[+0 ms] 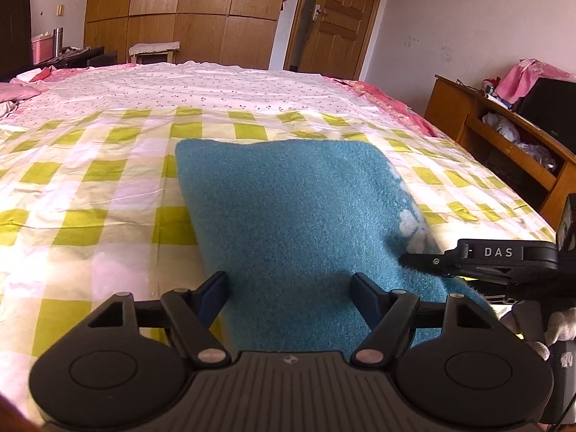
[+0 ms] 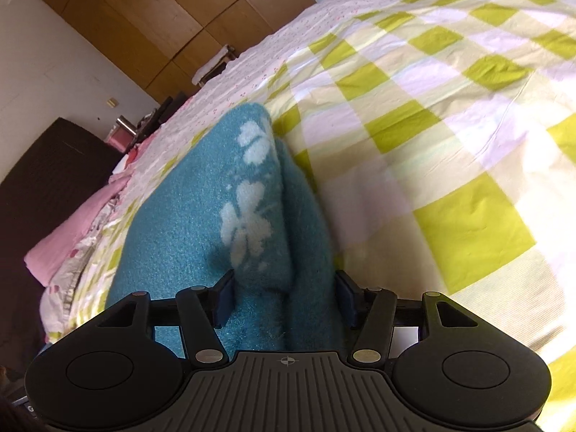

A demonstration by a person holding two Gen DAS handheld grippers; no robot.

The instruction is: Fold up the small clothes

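place: home bedroom | evidence: bed [image 1: 108,187], wardrobe [image 1: 187,10], door [image 1: 338,18]

Black ribbed tool [image 1: 289,297] bodies, blue pads [image 2: 226,300], silver pivot screws, "DAS" lettering.

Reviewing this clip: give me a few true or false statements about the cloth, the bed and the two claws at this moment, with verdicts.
1. The blue fleece cloth lies on a green and white checked bedsheet. True.
2. The cloth is plain, with no pattern. False: it has pale flower shapes on it.
3. The left claw is clamped shut on the cloth. False: its fingers stand apart, with the cloth between them.
4. The right claw straddles a folded edge of the cloth. True.
5. The wardrobe behind the bed is white. False: it is brown wood.
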